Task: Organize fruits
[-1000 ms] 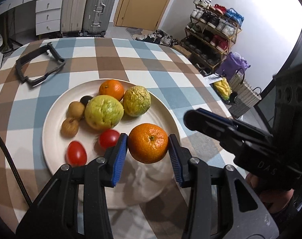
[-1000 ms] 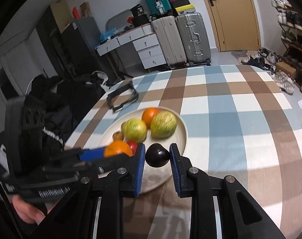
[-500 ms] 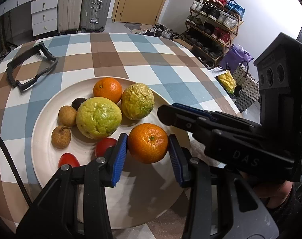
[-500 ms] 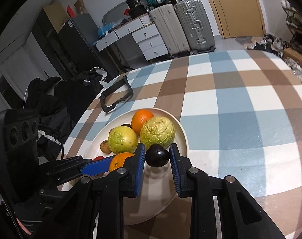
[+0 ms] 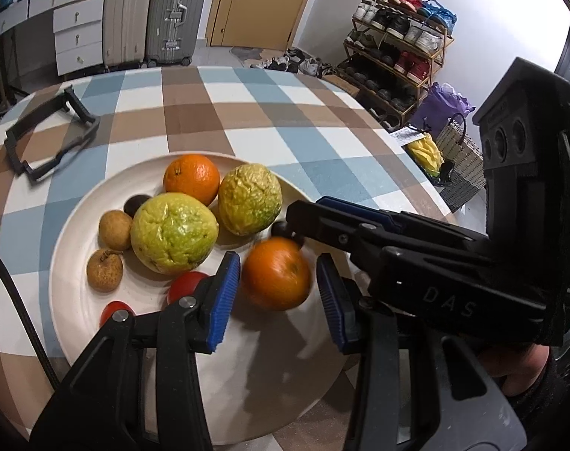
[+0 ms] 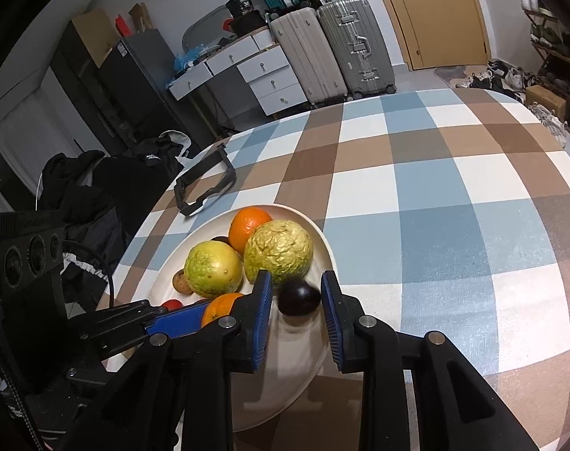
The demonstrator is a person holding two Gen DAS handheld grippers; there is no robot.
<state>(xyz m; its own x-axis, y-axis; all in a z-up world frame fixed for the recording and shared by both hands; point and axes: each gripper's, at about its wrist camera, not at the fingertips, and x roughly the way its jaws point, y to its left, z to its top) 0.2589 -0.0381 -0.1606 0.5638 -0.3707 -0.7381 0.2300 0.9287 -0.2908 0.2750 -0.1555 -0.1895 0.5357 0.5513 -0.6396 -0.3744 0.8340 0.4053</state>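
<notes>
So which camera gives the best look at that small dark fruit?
The right wrist view: the dark fruit sits whole between the open right claw on the plate. In the left wrist view only a sliver of it shows, hidden behind the right claw's finger.

You have a cream plate on a tablecloth checked in blue, brown and white. On the plate: two oranges, two yellow-green fruits, red tomatoes, tan longans, a dark purple fruit. Beside the plate, a black frame. Gripper pads are blue.
</notes>
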